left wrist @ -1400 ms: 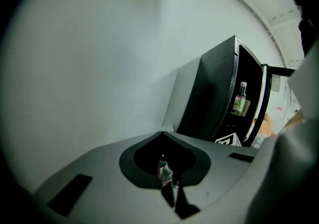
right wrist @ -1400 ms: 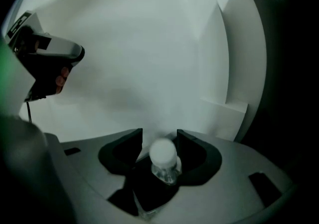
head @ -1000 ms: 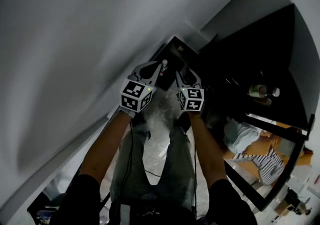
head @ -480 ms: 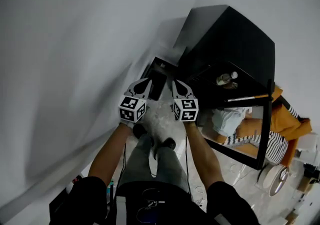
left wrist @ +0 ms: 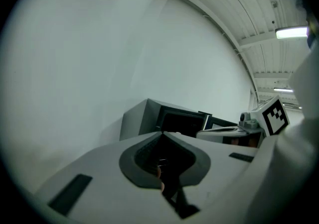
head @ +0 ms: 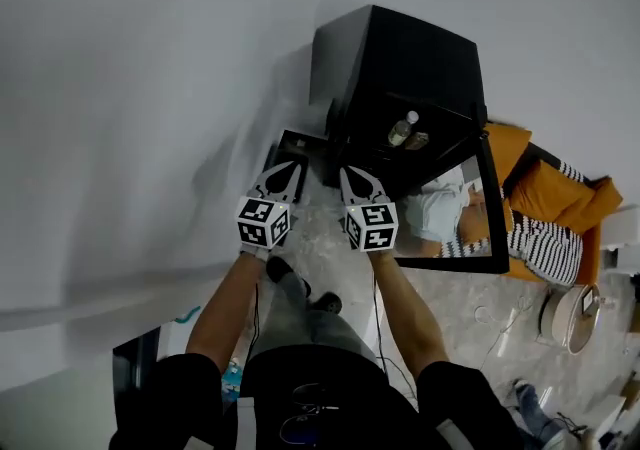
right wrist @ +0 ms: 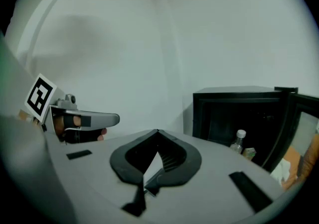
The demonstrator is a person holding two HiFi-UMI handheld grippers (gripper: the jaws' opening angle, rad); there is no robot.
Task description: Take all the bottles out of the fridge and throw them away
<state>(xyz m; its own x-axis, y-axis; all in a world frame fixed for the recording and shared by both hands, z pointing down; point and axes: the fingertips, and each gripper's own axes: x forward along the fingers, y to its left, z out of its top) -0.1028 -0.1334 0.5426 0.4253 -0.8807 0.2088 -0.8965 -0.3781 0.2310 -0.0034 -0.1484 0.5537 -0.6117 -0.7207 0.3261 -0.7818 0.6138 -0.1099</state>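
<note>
one bottle [head: 403, 128] stands in the open fridge [head: 400, 48].

**Fridge [head: 400, 48] front is open, wall [head: 130, 88] side is tight**

Door [head: 497, 208] is swung wide right, so the opening's clear head-on. Only a small carton [head: 417, 141] crowds the bottle [head: 402, 128]. Black bin [head: 297, 150] sits between fridge and wall.

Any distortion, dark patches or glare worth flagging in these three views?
Head view: strong wide-angle bend; fridge interior nearly black, yet the bottle shows. Left gripper view: fisheye, black corners, ceiling light blown out. Right gripper view: same fisheye, evenly lit, bottle readable.
</note>
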